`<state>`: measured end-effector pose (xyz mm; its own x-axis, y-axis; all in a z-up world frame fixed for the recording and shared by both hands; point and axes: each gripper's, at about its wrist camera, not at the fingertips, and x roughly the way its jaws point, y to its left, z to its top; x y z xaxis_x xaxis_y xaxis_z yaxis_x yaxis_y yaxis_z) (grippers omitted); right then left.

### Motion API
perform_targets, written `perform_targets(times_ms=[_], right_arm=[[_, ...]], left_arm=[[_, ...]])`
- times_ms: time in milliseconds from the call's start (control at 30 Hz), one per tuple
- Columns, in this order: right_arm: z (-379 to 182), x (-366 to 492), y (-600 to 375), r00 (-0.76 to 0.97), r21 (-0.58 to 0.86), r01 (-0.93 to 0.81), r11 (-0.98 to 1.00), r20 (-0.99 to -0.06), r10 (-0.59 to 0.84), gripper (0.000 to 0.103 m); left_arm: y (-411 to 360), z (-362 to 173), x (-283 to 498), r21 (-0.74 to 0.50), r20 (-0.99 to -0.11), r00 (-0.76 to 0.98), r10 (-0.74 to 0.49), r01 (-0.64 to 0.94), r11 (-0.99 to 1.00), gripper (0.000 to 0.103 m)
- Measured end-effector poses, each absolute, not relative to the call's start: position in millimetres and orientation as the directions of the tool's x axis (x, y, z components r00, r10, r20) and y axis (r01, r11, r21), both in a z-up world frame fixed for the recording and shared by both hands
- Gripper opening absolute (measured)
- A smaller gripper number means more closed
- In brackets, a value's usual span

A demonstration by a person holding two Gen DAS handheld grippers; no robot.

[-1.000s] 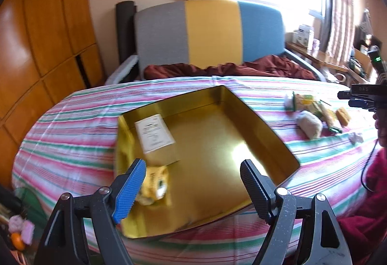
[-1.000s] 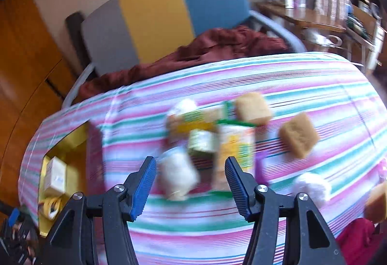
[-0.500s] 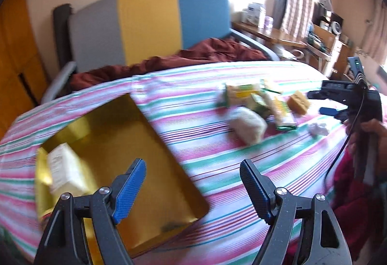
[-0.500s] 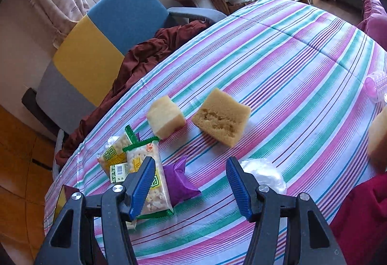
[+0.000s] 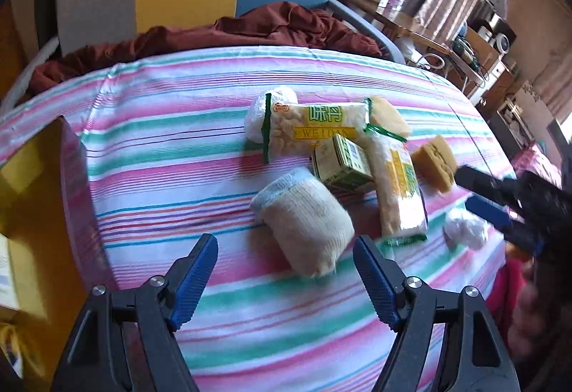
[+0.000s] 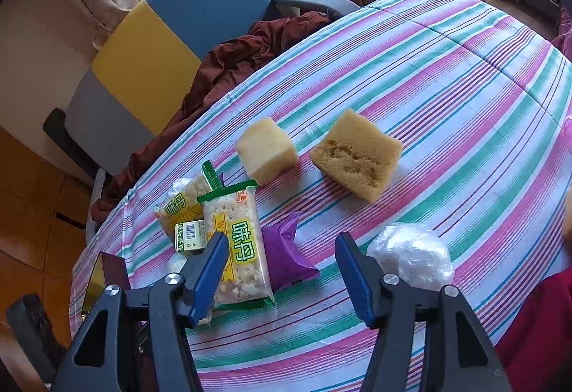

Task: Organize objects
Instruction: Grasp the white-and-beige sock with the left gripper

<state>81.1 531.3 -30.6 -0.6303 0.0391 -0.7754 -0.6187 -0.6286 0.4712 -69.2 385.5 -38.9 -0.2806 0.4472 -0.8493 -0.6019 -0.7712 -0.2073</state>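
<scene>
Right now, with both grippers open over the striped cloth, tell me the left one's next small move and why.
Probably ease the left gripper forward and down around the beige roll. Its jaws are open and empty, the roll lies just ahead between them, apart from the snack packets, and the gold tin sits close by on the left.

The left gripper is wide open and holds nothing. Its two blue pads point forward and down. The right gripper is wide open too, and empty. From the left camera, the right gripper comes in from the right side, with the person's hand blurry behind it.
</scene>
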Motion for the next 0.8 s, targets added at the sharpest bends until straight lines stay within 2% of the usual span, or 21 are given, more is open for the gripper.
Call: perform_targets(times_ms=[100,267,300,333,433,633,800], right_arm=[[-31.5,78.4,529.0,-0.627,0.466,-0.611,-0.640,-0.779,0.032,0.063],[-31.9,77.5,528.6,-0.625,0.464,-0.608,-0.644,-0.780,0.028,0.063],[-31.9,77.0,529.0,-0.623,0.462,-0.610,-0.644,-0.781,0.029,0.063],[-32.1,76.6,529.2,-0.621,0.460,-0.611,-0.644,-0.783,0.030,0.063],[-32.9,75.5,529.3,-0.615,0.452,-0.615,-0.646,-0.788,0.033,0.063],[-31.6,67.2,520.5,-0.606,0.418,-0.587,-0.693,-0.795,0.033,0.063],[-29.7,56.4,504.8,-0.596,0.372,-0.536,-0.757,-0.803,0.028,0.063]], left_arm=[[396.6,-47.6,-80.1,-0.253,-0.854,-0.246,0.458,-0.573,-0.780,0.083],[416.1,-64.4,-91.1,-0.219,-0.869,-0.253,0.424,-0.572,-0.790,0.083],[417.7,-69.0,-91.4,-0.235,-0.867,-0.240,0.437,-0.577,-0.782,0.081],[417.8,-71.9,-90.4,-0.260,-0.859,-0.224,0.461,-0.585,-0.768,0.071],[410.1,-68.3,-75.5,-0.268,-0.832,-0.238,0.501,-0.619,-0.738,0.063],[376.2,-64.8,-28.6,-0.249,-0.814,-0.233,0.532,-0.688,-0.682,0.062],[343.8,-67.5,-1.0,-0.290,-0.804,-0.200,0.560,-0.690,-0.663,0.062]])
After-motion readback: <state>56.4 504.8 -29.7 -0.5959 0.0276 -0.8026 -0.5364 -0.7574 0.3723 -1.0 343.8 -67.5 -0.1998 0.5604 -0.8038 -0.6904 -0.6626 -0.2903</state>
